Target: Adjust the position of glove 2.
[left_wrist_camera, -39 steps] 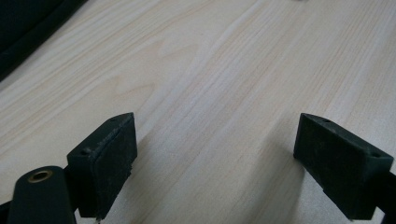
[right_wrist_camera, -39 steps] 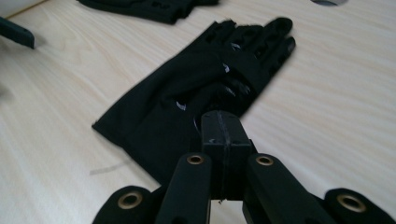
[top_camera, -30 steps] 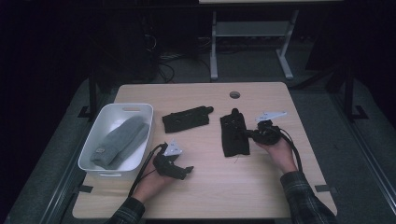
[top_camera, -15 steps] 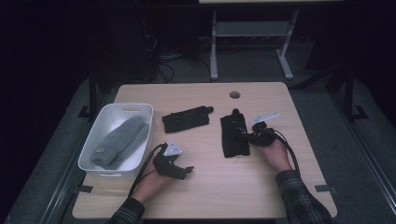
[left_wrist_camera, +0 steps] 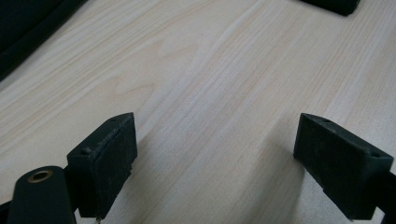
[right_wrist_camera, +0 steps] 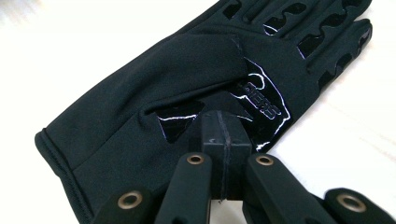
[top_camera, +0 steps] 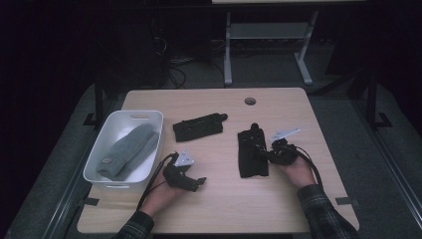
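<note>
A black glove (top_camera: 251,152) lies flat on the table, right of centre, fingers pointing away from me. My right gripper (top_camera: 260,153) comes at it from the right. In the right gripper view the jaws are shut together (right_wrist_camera: 223,135), tips down on the glove's (right_wrist_camera: 163,79) glossy printed palm by a raised fold. I cannot tell if fabric is pinched. A second black glove (top_camera: 198,127) lies farther back, left of centre. My left gripper (top_camera: 199,181) rests near the front left, open (left_wrist_camera: 215,158) over bare wood.
A white basket (top_camera: 149,117) at the table's left holds a grey knitted item (top_camera: 127,149). A round cable hole (top_camera: 250,101) sits near the far edge. The far side of the tabletop (top_camera: 278,114) is bare wood. A metal stand (top_camera: 268,35) is behind the table.
My right hand has shifted slightly nearer along the glove's right edge. The left hand and both gloves have stayed put.
</note>
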`<state>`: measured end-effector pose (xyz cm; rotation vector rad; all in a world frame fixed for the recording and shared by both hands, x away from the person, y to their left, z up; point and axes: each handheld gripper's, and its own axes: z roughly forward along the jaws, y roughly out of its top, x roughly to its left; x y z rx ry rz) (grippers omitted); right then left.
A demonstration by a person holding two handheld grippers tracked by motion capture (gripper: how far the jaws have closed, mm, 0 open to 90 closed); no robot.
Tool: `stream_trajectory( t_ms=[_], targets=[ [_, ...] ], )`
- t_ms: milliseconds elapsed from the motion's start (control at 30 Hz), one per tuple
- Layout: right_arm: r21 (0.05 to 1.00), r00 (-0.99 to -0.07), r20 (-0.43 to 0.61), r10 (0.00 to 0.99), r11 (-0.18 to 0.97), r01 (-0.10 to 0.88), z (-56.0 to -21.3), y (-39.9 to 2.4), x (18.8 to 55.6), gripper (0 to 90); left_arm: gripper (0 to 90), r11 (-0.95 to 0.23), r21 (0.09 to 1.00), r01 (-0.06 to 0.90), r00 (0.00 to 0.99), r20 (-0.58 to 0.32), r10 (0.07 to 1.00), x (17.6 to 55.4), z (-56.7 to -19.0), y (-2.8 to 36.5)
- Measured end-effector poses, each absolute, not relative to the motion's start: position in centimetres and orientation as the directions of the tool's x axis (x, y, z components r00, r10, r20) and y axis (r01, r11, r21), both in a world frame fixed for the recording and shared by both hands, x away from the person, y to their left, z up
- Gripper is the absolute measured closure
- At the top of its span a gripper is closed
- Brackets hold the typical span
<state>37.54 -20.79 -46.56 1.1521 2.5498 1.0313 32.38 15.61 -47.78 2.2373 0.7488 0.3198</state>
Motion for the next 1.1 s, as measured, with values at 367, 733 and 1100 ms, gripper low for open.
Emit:
stream_trajectory(
  t_ms=[367,733,1100],
  targets=[
    [0.634,-0.719,0.13,0.683,0.5,0.59,-46.4,-21.2,35.2,90.0,12.4,-0.556,0.72,0.414,0.8,0.004,0.601,32.4,-47.8,15.6],
    [0.622,-0.735,0.135,0.664,0.521,0.585,-46.2,-21.7,32.2,90.0,12.4,-0.552,0.72,0.42,0.797,-0.003,0.604,32.4,-47.8,15.6],
    [0.61,-0.75,0.138,0.647,0.541,0.579,-46.1,-22.3,29.2,90.0,12.4,-0.56,0.716,0.418,0.8,0.002,0.6,32.4,-47.7,15.7]
  ],
)
